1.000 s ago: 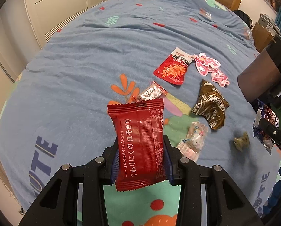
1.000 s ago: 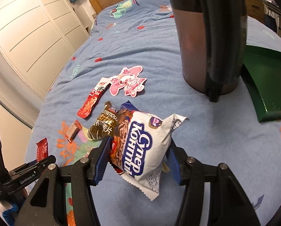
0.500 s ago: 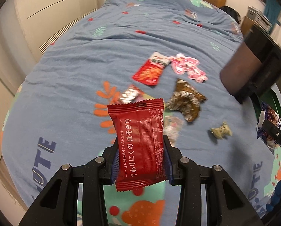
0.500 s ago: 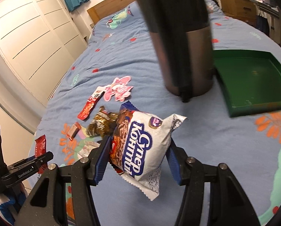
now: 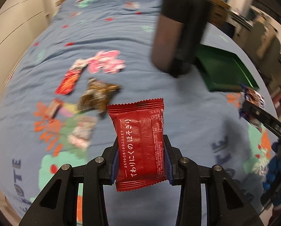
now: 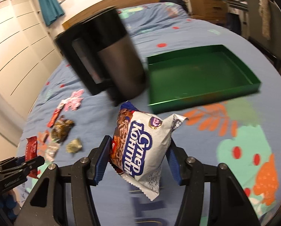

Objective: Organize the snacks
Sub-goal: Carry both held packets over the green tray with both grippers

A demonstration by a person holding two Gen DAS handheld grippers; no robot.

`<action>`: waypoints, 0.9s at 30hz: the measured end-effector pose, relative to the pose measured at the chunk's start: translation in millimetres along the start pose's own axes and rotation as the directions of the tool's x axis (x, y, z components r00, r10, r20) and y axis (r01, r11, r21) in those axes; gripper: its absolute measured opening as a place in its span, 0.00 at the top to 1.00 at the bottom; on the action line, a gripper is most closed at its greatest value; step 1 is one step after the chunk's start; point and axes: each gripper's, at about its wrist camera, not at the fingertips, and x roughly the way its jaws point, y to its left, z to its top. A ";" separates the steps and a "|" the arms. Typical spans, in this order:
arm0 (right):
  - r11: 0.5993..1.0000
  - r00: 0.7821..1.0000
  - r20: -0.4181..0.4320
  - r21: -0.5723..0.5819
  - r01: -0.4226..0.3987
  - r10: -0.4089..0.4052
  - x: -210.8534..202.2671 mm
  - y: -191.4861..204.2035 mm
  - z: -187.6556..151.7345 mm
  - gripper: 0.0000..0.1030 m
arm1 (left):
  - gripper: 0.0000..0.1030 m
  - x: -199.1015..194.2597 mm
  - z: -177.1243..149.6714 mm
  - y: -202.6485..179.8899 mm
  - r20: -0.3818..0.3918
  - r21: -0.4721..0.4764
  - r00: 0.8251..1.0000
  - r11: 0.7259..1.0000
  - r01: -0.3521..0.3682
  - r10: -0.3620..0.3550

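The left gripper (image 5: 141, 162) has its fingers (image 5: 115, 160) pinching a red packet (image 5: 139, 141), which stands upright between the blue pads above a blue bedspread (image 5: 121, 43). Ahead of those fingers and to their left lie loose snacks: a brown wrapper (image 5: 98, 96), a small red pouch (image 5: 69, 79), a pink packet (image 5: 106, 64) and a pale clear-wrapped sweet (image 5: 82, 131). Ahead and to the right stands a dark kettle (image 5: 178, 37), with a green tray (image 5: 223, 73) just beyond it on the right.

The right gripper (image 6: 138, 160) has its fingers (image 6: 102, 158) clamped on a white cookie bag (image 6: 140, 148), tilted slightly, held off the bedspread. Directly ahead of these fingers is the kettle, and the green tray sits ahead to the right, near the bag's top corner but apart from it. Far to the left of these fingers the other gripper and its red packet show at the picture's edge, beside the scattered snacks.
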 end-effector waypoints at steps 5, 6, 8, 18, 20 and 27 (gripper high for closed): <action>0.998 0.998 0.018 0.036 0.051 -0.052 -6.6 -42.3 8.6 0.01 | 0.67 6.8 11.7 -59.5 -0.008 0.116 0.998 0.991 0.061 -0.061; 0.997 0.998 0.024 0.044 0.063 -0.064 -7.6 -52.9 11.8 0.01 | 0.67 9.9 15.6 -73.1 -0.012 0.144 0.997 0.987 0.072 -0.071; 0.995 0.995 0.035 0.053 0.086 -0.088 -8.6 -69.2 19.3 0.02 | 0.67 14.0 22.7 -94.6 -0.015 0.185 0.996 0.979 0.089 -0.088; 0.983 0.981 0.075 0.054 0.174 -0.177 9.6 -124.0 68.7 0.01 | 0.67 45.6 85.2 -182.8 0.009 0.308 0.989 0.942 0.136 -0.145; 0.982 0.979 0.083 0.051 0.182 -0.186 16.2 -130.0 79.1 0.01 | 0.67 53.8 99.2 -193.3 0.022 0.327 0.990 0.936 0.127 -0.142; 0.975 0.971 0.096 0.035 0.219 -0.221 44.5 -150.8 110.4 0.01 | 0.66 97.6 148.7 -217.3 0.032 0.323 0.991 0.940 0.110 -0.127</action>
